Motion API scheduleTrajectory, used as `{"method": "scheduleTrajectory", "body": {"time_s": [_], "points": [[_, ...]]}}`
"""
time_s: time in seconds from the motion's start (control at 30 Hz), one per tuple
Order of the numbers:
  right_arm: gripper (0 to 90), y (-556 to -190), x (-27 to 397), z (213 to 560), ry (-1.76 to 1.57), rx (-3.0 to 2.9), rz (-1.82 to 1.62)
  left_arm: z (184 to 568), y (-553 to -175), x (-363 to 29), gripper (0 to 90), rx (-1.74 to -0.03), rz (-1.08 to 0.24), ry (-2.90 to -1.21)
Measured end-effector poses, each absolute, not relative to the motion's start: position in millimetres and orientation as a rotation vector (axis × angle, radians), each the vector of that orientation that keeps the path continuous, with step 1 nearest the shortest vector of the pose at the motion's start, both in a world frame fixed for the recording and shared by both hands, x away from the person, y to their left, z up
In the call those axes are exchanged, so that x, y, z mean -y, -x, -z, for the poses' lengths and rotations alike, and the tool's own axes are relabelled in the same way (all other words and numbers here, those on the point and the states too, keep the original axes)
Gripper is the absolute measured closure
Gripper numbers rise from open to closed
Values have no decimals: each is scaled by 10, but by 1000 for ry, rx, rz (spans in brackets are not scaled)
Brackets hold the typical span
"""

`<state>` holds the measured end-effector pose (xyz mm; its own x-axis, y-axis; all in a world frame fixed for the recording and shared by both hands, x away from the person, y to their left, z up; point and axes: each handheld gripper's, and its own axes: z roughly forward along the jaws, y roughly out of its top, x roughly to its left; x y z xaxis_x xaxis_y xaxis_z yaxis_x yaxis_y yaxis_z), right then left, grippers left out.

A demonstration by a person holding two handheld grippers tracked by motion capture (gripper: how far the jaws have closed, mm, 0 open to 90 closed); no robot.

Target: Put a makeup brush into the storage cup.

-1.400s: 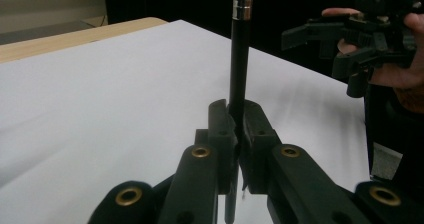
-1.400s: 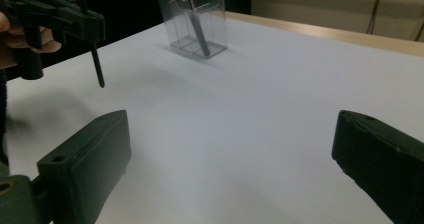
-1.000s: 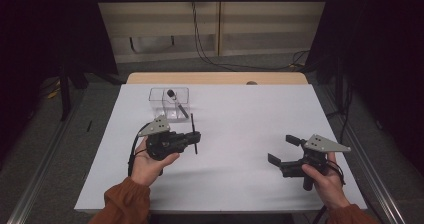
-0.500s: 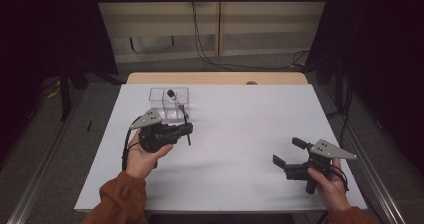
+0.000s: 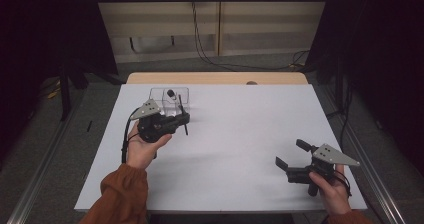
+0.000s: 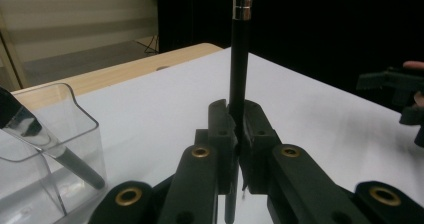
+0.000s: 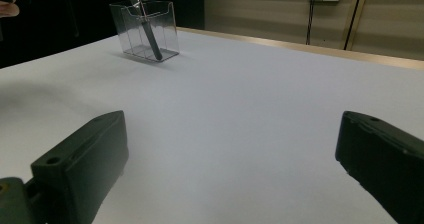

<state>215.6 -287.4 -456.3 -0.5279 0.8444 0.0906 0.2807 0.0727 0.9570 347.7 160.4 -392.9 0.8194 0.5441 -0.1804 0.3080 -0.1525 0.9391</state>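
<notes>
At the table's near right corner, the right gripper (image 5: 291, 160) rests low over the white sheet, its jaws spread wide with nothing between them, well apart from the work. Across the sheet to the left, a hand in a rust-coloured sleeve (image 5: 122, 191) carries the left gripper (image 5: 184, 118), its jaws clenched on a slim black brush (image 6: 238, 69) that stands upright between them, the silver-banded end uppermost. The gripper hovers just beside the clear plastic holder (image 5: 156, 95) at the far left of the sheet, where another dark-handled brush (image 7: 146, 29) already leans inside. Judging by that, the step in hand is carrying the held brush to the holder; the next move calls for lifting the lower tip above the rim, centring it over an open compartment and lowering before letting go. The leaning brush and the holder's thin dividers could foul the entry, and a nudge might tip or slide the light holder. Beyond the white sheet (image 5: 240, 134) a strip of bare wooden tabletop (image 5: 215, 78) shows, then cables (image 5: 200, 39) trailing down a pale wall.
</notes>
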Motion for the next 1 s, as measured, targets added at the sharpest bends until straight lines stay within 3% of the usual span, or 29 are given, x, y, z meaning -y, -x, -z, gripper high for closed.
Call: {"method": "scheduleTrajectory", "body": {"time_s": [1.0], "points": [[0,-2171,2868,4583,-1105,-1868,-1474,3799,-4030,-1539,854,-748,-386,-1714]]}}
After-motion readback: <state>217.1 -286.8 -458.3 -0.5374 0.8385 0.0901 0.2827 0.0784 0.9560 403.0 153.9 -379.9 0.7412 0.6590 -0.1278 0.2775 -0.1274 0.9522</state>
